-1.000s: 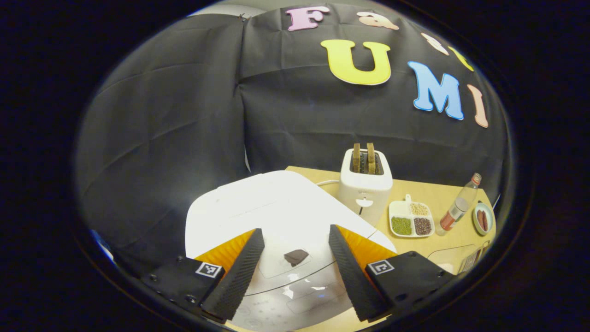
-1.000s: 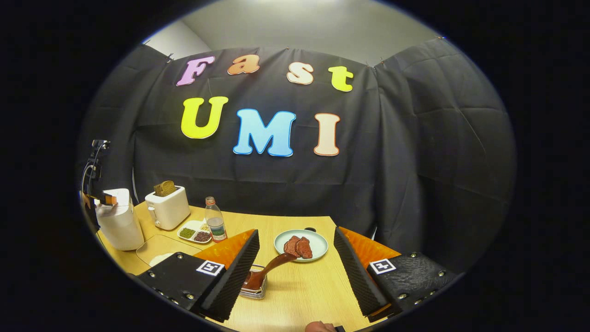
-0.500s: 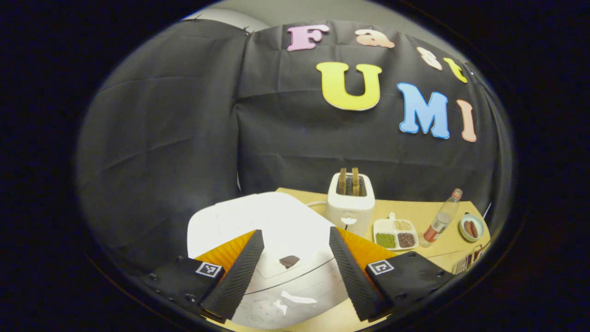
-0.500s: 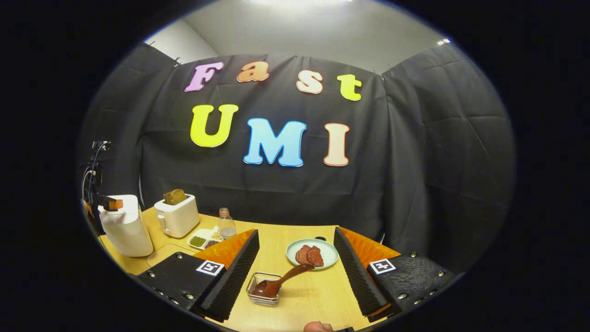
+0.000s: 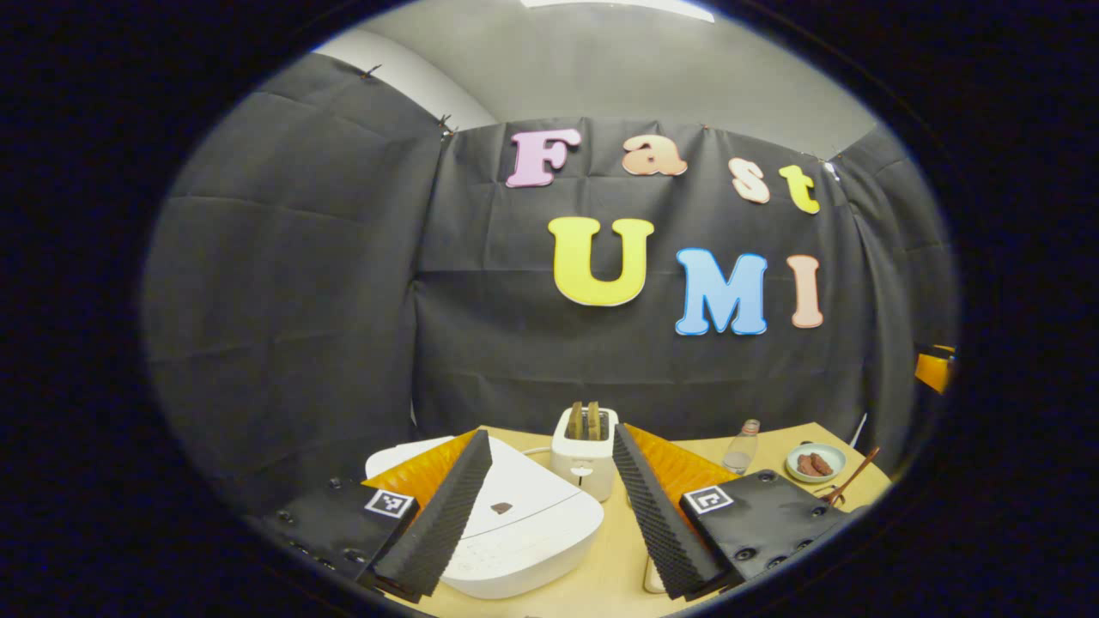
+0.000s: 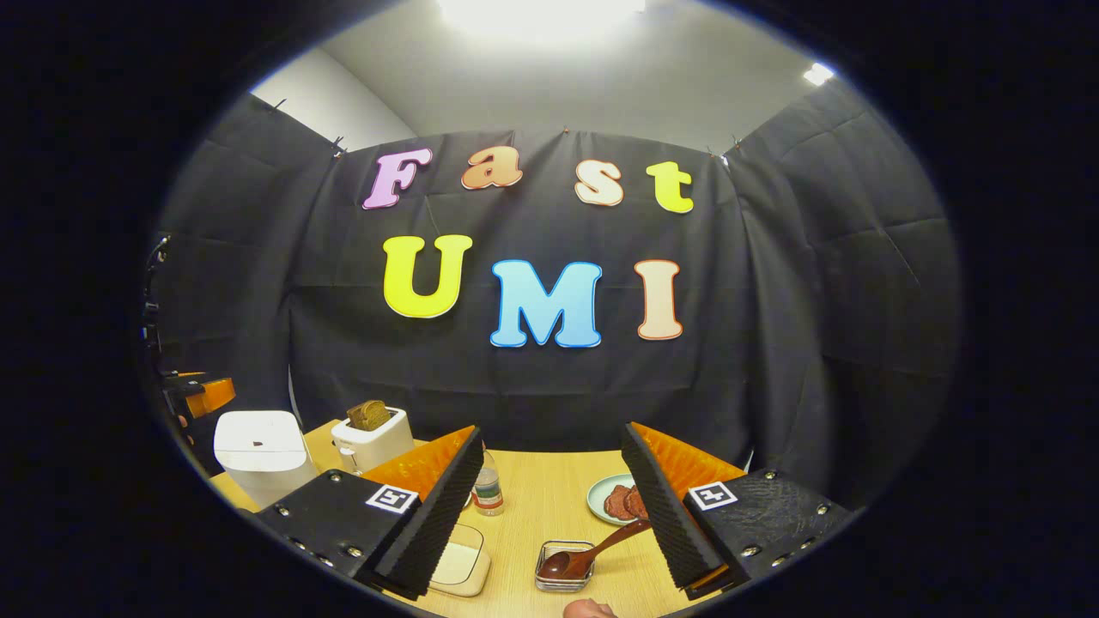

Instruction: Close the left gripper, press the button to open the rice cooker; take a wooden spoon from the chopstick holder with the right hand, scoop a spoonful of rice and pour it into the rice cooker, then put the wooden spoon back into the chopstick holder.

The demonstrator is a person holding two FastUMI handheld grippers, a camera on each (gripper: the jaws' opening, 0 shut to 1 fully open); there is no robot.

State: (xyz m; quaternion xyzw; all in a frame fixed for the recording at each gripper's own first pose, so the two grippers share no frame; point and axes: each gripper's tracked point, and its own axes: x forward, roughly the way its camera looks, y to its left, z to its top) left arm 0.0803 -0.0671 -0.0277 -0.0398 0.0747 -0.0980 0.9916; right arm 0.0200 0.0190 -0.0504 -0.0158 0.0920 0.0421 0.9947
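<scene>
The white rice cooker (image 5: 515,528) stands with its lid down, a small dark button (image 5: 501,507) on top. My left gripper (image 5: 549,433) hangs open above and behind it, touching nothing. The cooker (image 6: 262,451) is also at the far left of the right gripper view. A wooden spoon (image 6: 592,554) leans bowl-down in a small wire chopstick holder (image 6: 564,568) near the table's front edge. My right gripper (image 6: 552,433) is open above it, nothing between its fingers. A shallow dish of white rice (image 6: 459,565) lies left of the holder.
A white toaster (image 5: 584,451) with bread stands behind the cooker. A small bottle (image 6: 488,491) and a plate of meat (image 6: 611,499) sit mid-table. A fingertip (image 6: 588,609) shows at the bottom edge. The black cloth wall closes off the back and sides.
My left gripper has lifted and drawn back from the cooker lid, still open. My right gripper has also risen and pulled back; the spoon and holder now sit lower in its view.
</scene>
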